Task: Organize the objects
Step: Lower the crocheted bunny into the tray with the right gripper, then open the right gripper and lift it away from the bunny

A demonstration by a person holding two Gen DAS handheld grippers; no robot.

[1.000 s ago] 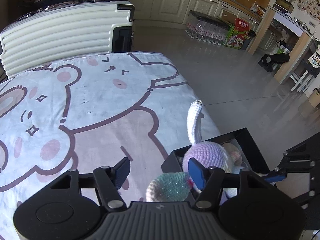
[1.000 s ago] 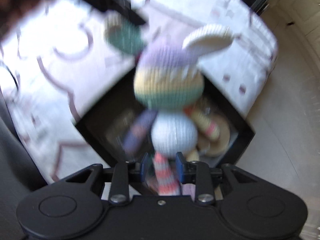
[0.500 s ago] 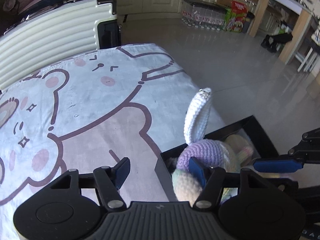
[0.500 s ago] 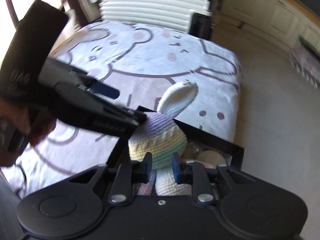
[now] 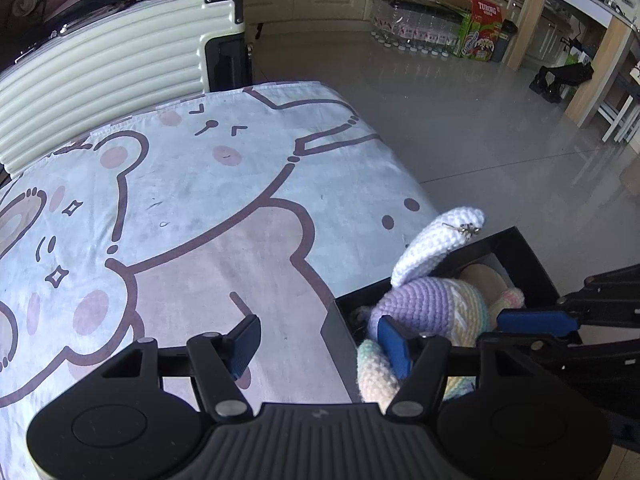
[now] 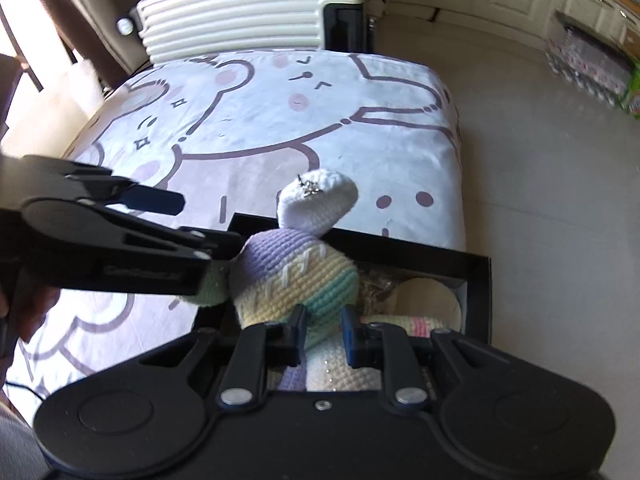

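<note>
A crochet bunny (image 6: pixel 296 276) with a lilac, yellow and teal striped head and a white ear (image 5: pixel 436 240) hangs over an open black box (image 5: pixel 534 256) at the table's near right corner. Its body is down inside the box. My right gripper (image 6: pixel 323 334) is shut on the bunny just below the head. My left gripper (image 5: pixel 320 344) is open over the cloth and the box's left wall (image 5: pixel 340 336). Its right finger (image 5: pixel 394 344) lies against the bunny's head and its pale lower ear (image 5: pixel 374 372). Nothing sits between the left fingers.
A bear-print cloth (image 5: pixel 180 208) covers the table, whose right edge drops to a grey floor (image 5: pixel 480 128). A cream ribbed suitcase (image 5: pixel 112 76) stands behind the table. The box (image 6: pixel 400 246) also holds a beige round thing (image 6: pixel 428 296) and a striped knitted piece (image 6: pixel 420 326).
My right gripper has rolled and tightened on the bunny, carrying it upright into the box. The bunny's lower ear has slid from between my left fingers to behind the right one.
</note>
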